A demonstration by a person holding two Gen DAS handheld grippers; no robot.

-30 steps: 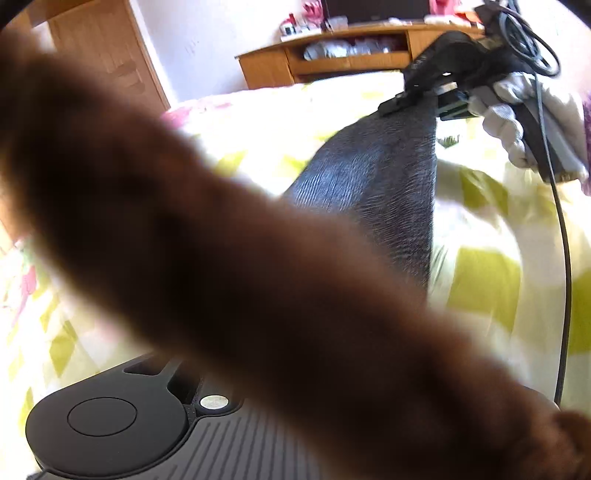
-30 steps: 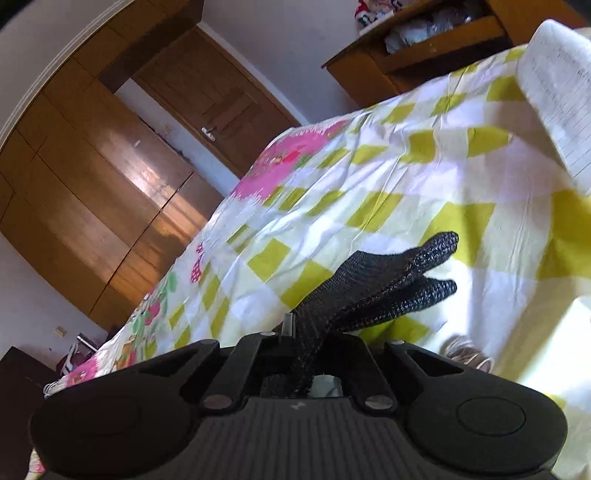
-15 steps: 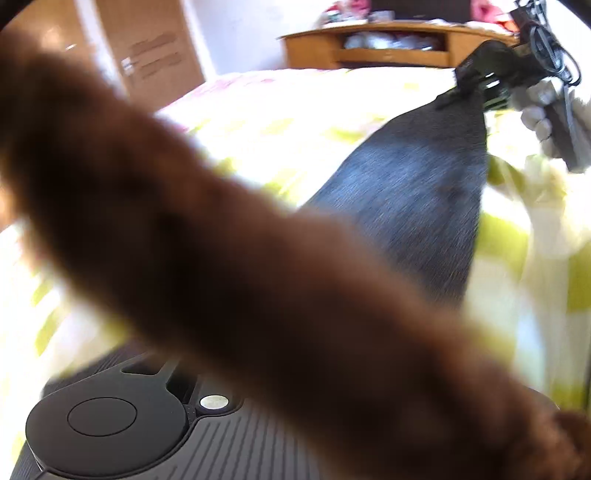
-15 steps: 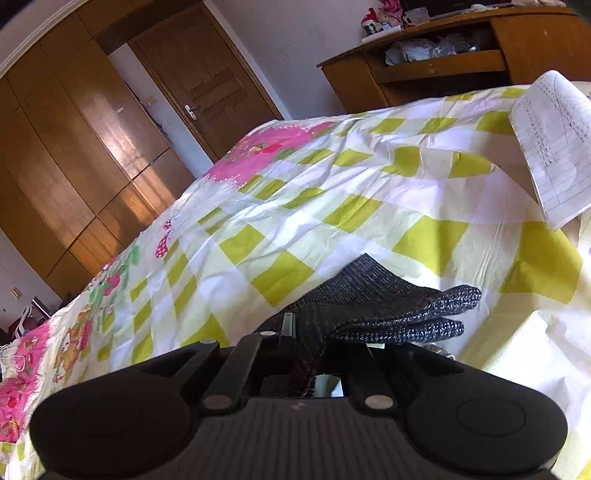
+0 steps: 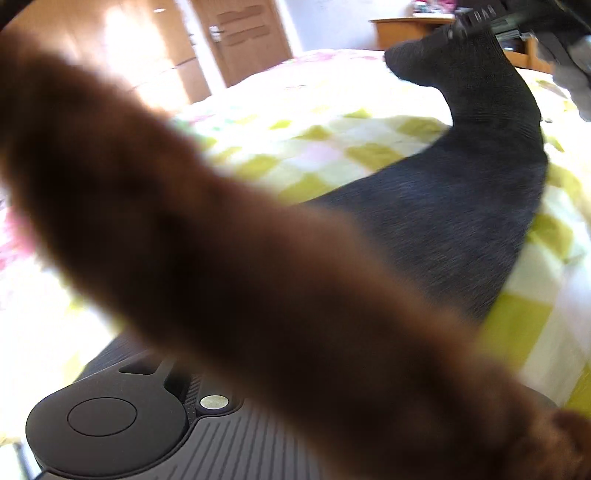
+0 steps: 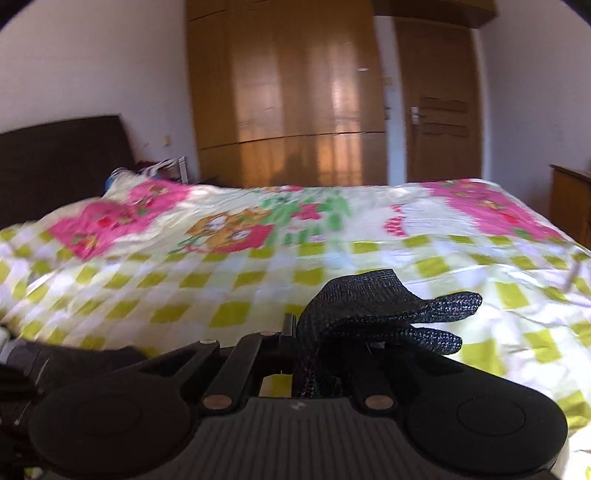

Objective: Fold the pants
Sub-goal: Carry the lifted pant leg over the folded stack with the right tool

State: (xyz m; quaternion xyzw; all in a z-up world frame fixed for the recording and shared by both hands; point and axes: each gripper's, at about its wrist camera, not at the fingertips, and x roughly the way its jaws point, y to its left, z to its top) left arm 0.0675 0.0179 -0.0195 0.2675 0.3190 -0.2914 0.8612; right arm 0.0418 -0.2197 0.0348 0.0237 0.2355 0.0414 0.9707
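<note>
The dark grey knit pants [image 5: 476, 206] stretch across the checked bed, one end lifted at the top right of the left wrist view. My right gripper [image 6: 314, 343] is shut on that end of the pants [image 6: 373, 310], which bunches between its fingers and flaps forward. It also shows from outside [image 5: 476, 26]. A blurred brown fuzzy band [image 5: 221, 258], apparently the pants' lining, lies right across the left lens and hides my left gripper's fingers.
The bed [image 6: 229, 280] has a yellow-green check and pink floral cover. A dark headboard [image 6: 59, 162] is at the left, a wooden wardrobe [image 6: 288, 92] and door [image 6: 439, 107] behind. A wooden cabinet [image 5: 410, 29] stands beyond the bed.
My right gripper has swung round from the cabinet side towards the wardrobe and headboard, carrying the pants end with it. The pants leg now bends upward and leftward in the left wrist view.
</note>
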